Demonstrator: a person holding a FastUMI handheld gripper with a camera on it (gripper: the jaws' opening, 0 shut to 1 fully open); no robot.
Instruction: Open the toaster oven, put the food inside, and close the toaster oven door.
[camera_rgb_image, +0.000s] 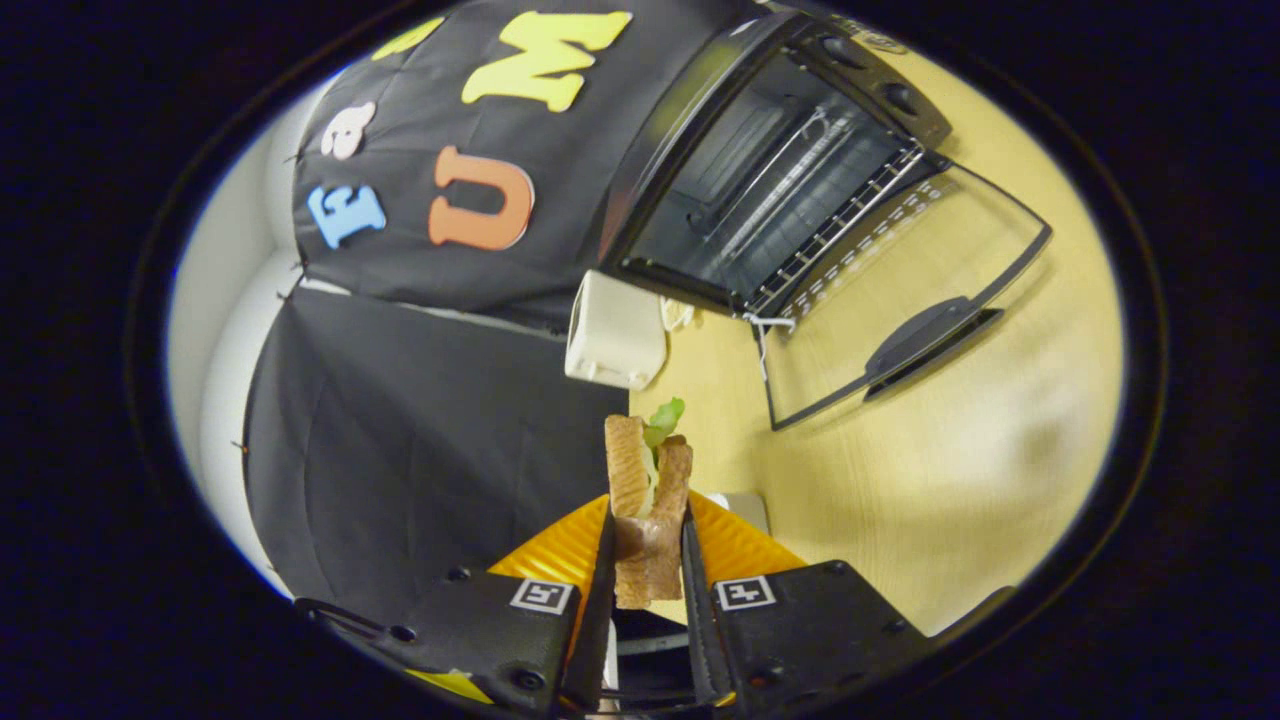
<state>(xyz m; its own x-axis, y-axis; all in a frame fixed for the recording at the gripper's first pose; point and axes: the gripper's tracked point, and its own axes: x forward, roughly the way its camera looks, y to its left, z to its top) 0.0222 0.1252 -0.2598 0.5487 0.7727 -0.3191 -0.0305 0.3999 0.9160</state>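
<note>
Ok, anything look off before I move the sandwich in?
Nothing stands out. The gripper jaws pinch the sandwich, lettuce poking out its far end. Beyond it the toaster oven stands open, door flat on the table.

Pale wood-grain table (900, 480), lit evenly, with a soft glare patch on its far right part. Black cloth wall (420, 430) hangs behind the table's edge, creased, in two panels with a pale seam between them. White wall (215, 330) shows past the cloth. A small white box (613, 330) sits on the table against the cloth, a white cord (680, 315) just beside it.
</note>
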